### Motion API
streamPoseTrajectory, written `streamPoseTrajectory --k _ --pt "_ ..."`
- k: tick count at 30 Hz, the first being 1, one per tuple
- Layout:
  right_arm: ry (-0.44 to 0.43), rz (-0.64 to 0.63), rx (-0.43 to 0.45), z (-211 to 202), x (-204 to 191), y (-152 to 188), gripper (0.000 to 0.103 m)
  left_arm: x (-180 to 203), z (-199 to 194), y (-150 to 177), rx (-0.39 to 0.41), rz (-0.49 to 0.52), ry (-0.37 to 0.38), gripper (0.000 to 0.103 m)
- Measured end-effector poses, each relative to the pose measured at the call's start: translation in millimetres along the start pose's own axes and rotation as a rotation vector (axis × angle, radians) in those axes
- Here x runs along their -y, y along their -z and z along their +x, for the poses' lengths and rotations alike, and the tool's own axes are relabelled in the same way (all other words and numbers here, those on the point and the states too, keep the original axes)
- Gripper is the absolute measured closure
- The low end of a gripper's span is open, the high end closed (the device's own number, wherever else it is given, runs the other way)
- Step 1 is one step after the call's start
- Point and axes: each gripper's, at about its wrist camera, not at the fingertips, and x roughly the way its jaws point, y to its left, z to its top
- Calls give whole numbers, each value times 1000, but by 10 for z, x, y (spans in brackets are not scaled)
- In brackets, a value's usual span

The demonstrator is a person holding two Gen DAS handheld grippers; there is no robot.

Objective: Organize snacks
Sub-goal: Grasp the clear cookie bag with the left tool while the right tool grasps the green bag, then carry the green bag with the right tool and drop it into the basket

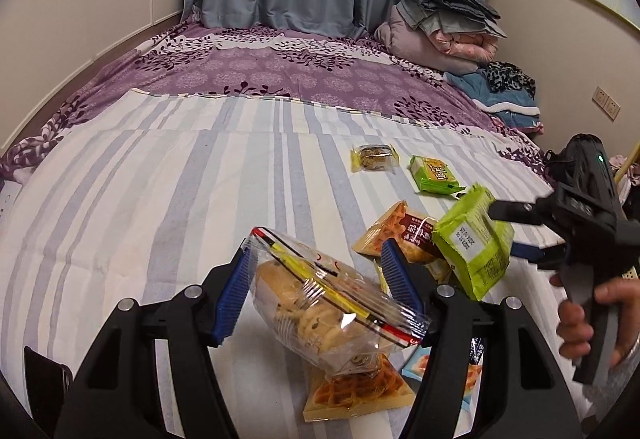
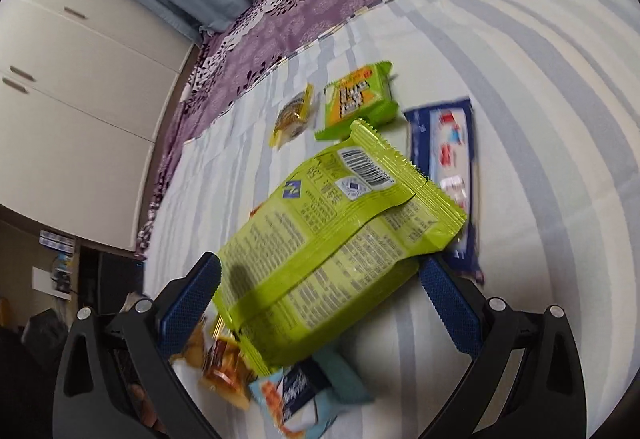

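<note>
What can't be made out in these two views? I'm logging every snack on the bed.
- Waffle packet, left wrist view: top hidden by the clear cookie bag in the left tongs.
- Light blue packet, right wrist view: blurred, print unreadable, partly under the green packet in the right tongs.
- Blue wrapper, right wrist view: motion-blurred, lower end covered by the green packet.
</note>
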Motion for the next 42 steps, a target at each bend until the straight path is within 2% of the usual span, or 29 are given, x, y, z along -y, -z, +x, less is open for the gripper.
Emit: streamPoseTrajectory --k 6,8,11,14,16,22,23,25,30,42 --pt "183 -173 -10 262 -354 -196 5 -109 52 97 -18 -41 -4 37" --pt "248 -230 -43 393 -434 -174 5 -121 74 125 -23 -52 0 37" --pt "297 -286 -26 418 -472 -73 5 -124 80 151 -19 -61 4 37" --pt "254 -273 -14 342 -382 9 5 -120 90 158 -16 -65 9 37" --pt "224 -250 -15 305 -301 38 17 -113 113 168 -21 -68 13 37" --pt "160 -228 4 175 -169 106 22 -81 187 209 -35 -75 15 35" --pt "150 -223 8 159 -165 106 22 -83 204 212 -40 -81 21 36" --pt "121 -221 21 82 -156 112 22 -78 225 227 -47 -94 26 43" --pt "57 -219 72 -171 -147 126 22 -48 179 223 -31 -87 26 47" --pt "-27 -171 158 -726 15 181 22 130 -140 73 30 -44 22 47"
